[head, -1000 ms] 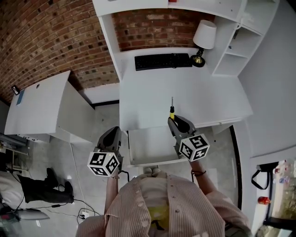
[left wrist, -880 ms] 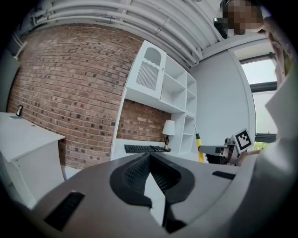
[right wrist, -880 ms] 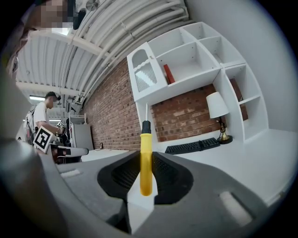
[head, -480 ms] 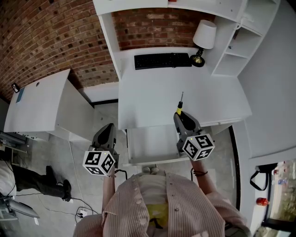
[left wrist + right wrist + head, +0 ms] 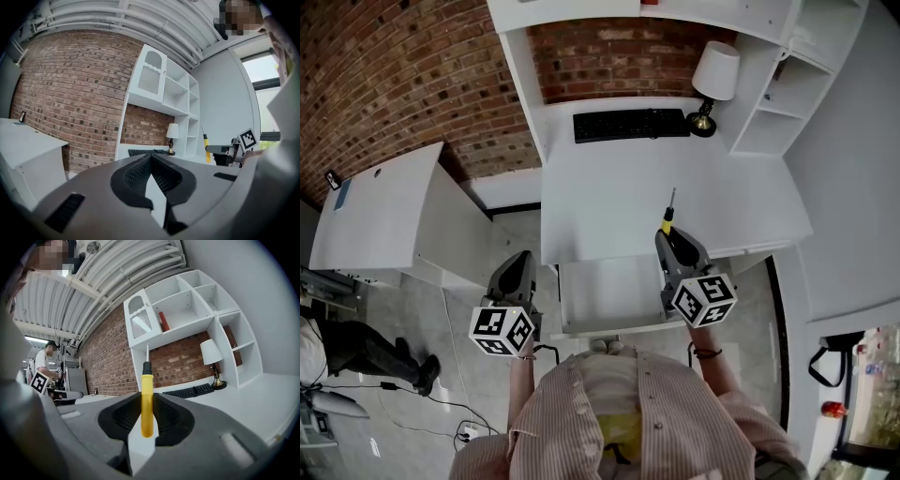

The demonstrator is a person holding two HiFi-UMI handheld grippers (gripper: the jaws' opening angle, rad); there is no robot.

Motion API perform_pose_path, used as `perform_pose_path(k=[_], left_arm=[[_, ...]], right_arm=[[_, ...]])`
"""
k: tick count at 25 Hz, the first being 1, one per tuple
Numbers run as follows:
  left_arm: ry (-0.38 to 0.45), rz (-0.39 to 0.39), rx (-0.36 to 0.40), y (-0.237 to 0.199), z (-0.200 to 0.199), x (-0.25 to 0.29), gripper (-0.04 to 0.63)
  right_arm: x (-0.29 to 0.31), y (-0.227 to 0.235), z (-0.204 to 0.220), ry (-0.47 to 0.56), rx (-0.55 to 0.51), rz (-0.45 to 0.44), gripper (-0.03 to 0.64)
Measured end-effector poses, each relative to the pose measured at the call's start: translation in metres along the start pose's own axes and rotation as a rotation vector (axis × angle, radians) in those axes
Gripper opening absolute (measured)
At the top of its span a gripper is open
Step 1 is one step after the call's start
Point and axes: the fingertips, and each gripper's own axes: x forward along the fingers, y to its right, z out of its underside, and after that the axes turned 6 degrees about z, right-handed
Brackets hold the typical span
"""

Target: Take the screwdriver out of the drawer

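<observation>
- Right gripper (image 5: 667, 236): clamped on the screwdriver (image 5: 668, 218). In the right gripper view (image 5: 146, 414) I see the yellow handle (image 5: 147, 399) pinched upright between the pads, with the black collar and thin shaft standing up past the tips.
- Screwdriver, place: out of the drawer (image 5: 609, 292), above the desk's (image 5: 609, 187) front edge, right of frame centre. The shaft points toward the top of the frame.
- Change, right side: a second ago the gripper and tool sat further left and a touch lower in the head view. They have since shifted right and slightly upward. Against the half-second frame I see almost no change.
- Left gripper (image 5: 521, 260): jaw tips together, nothing between them, confirmed in the left gripper view (image 5: 151, 174). It hangs left of the drawer, off the desk, over the floor.
- Change, left side: its marker cube has drifted a little toward the left edge since a second ago.
- Drawer: pulled out under the desk front, as before. I can see its bare white floor.
- Desk, back: keyboard (image 5: 631, 124) and lamp (image 5: 713, 75), both unmoved.
- Lower left of frame: a person's (image 5: 356, 349) dark legs on the floor, now nearer the left edge than a second ago.
</observation>
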Motion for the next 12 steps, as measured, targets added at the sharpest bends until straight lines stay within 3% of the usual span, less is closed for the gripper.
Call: perform_pose_path(k=[12], left_arm=[[-0.011, 0.002, 0.0, -0.0035, 0.003, 0.0045, -0.002]], right_arm=[[0.0019, 0.003, 0.0007, -0.003, -0.007, 0.019, 0.081]])
